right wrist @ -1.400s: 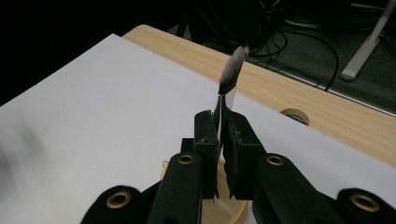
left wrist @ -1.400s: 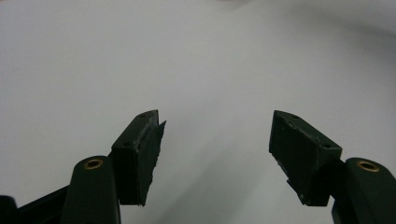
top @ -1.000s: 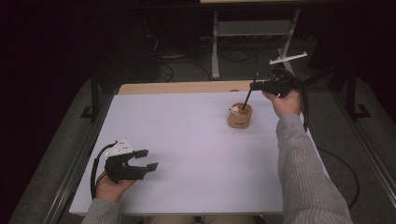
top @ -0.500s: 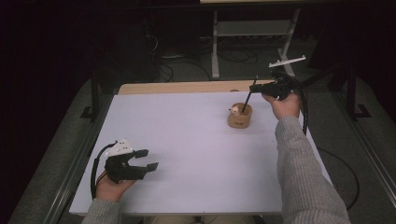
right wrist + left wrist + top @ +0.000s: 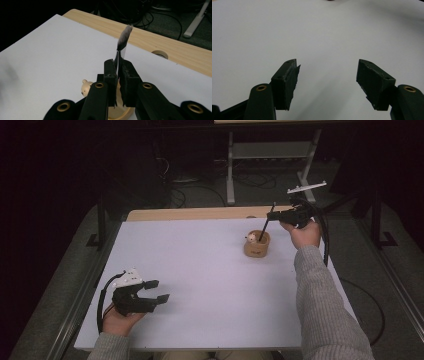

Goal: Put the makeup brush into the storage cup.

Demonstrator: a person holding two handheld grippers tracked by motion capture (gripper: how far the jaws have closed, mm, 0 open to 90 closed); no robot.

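— What have you got in your right tongs (image 5: 118, 75)?

— A slim brush (image 5: 123, 43). My jaws are clamped tight on its thin handle, with the grey-white bristle tuft standing up above them. From the high view the dark handle slants down into a small round wooden holder (image 5: 257, 245), which has a little bear figure (image 5: 86, 88) at its rim.

— Where does that holder sit?

— On the far right part of the white table (image 5: 210, 270), just beside my right hand, near the strip of bare wood (image 5: 200, 213) along the far edge. That strip has a round hole in it.

— And your left tongs (image 5: 155, 290)?

— Jaws spread wide apart, nothing between them, resting low at the near left corner of the white surface, close to the left edge.

— Room to move?

— Plenty. The whole middle of the table between my two hands is bare white. Beyond the far edge lies dark floor with cables and a grey metal stand (image 5: 270, 150).
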